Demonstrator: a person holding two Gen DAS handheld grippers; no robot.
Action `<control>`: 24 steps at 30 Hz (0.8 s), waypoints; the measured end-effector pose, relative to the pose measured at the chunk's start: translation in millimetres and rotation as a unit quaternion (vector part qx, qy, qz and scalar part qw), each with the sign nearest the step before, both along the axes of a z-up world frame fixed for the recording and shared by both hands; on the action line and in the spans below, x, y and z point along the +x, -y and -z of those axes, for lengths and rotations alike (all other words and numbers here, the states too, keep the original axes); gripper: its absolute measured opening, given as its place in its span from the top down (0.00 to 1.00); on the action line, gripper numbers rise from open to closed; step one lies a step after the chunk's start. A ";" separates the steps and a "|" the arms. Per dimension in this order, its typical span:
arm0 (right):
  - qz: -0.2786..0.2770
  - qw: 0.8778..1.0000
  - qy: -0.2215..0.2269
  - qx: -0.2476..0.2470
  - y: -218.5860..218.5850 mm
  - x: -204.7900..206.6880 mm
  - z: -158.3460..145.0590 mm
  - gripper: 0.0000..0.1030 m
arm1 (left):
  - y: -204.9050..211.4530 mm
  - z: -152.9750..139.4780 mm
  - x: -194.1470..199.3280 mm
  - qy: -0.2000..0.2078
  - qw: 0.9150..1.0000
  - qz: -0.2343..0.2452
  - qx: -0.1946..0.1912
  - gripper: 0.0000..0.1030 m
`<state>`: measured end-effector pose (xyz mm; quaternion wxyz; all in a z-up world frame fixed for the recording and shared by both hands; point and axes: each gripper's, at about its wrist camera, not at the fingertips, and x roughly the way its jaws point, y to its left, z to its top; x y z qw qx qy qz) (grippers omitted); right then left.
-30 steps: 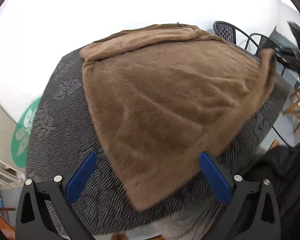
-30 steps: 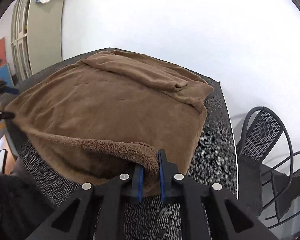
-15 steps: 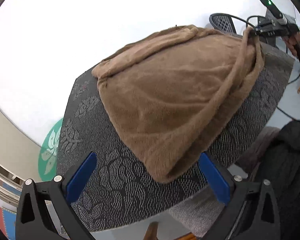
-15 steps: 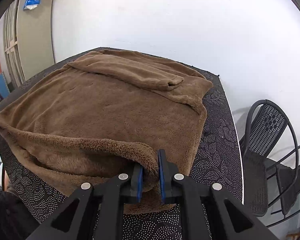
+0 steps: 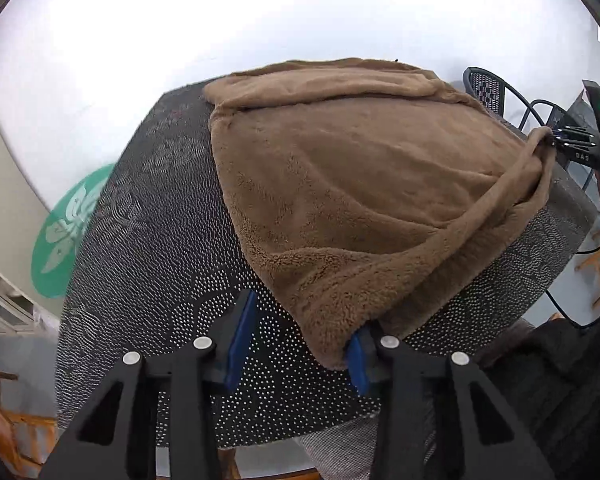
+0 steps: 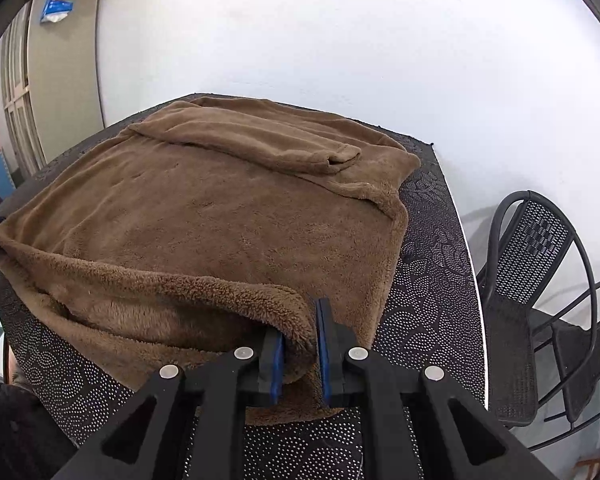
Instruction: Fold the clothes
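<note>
Black claw (image 6: 300,344); blue pads (image 6: 277,364); silver screws

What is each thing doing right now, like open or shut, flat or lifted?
Right gripper: shut on the fleece's corner.
Left gripper: open, the other corner between its fingers.
Brown fleece: spread on the table, near edge lifted.
Sleeve: folded across the far end.
Chair: empty.

the fleece garment (image 5: 360,184) ahead of the left claw (image 5: 296,344) is plain mid-brown all over, its fuzzy underside the same brown where it curls at the right claw (image 6: 300,344). both claws are black with blue pads and silver screw heads. under them the counter (image 5: 148,240) is black, patterned with white dots in scale-like arcs and flower shapes. right of the right claw stands a black mesh chair (image 6: 540,280). far left of the left claw a green disc (image 5: 68,236) carries a white flower. the wall (image 6: 340,40) ahead is white.
</note>
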<state>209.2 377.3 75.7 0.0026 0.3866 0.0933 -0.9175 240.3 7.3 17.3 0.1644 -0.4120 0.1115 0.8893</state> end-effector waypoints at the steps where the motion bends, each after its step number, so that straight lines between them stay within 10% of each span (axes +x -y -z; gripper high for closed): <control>1: 0.001 1.000 0.001 0.001 -0.7 0.6 -0.1 0.87 | 0.0 -2.6 1.0 -0.005 1.000 -0.002 -0.002 0.56; 10: -0.003 1.000 0.011 -0.004 -2.6 8.3 -1.0 0.87 | 0.3 -49.6 -1.4 -0.062 0.997 -0.022 0.034 0.87; 24: 0.000 0.999 -0.044 -0.014 -6.4 20.7 -44.8 0.87 | 0.9 -97.1 -27.9 -0.127 0.990 -0.015 0.062 0.90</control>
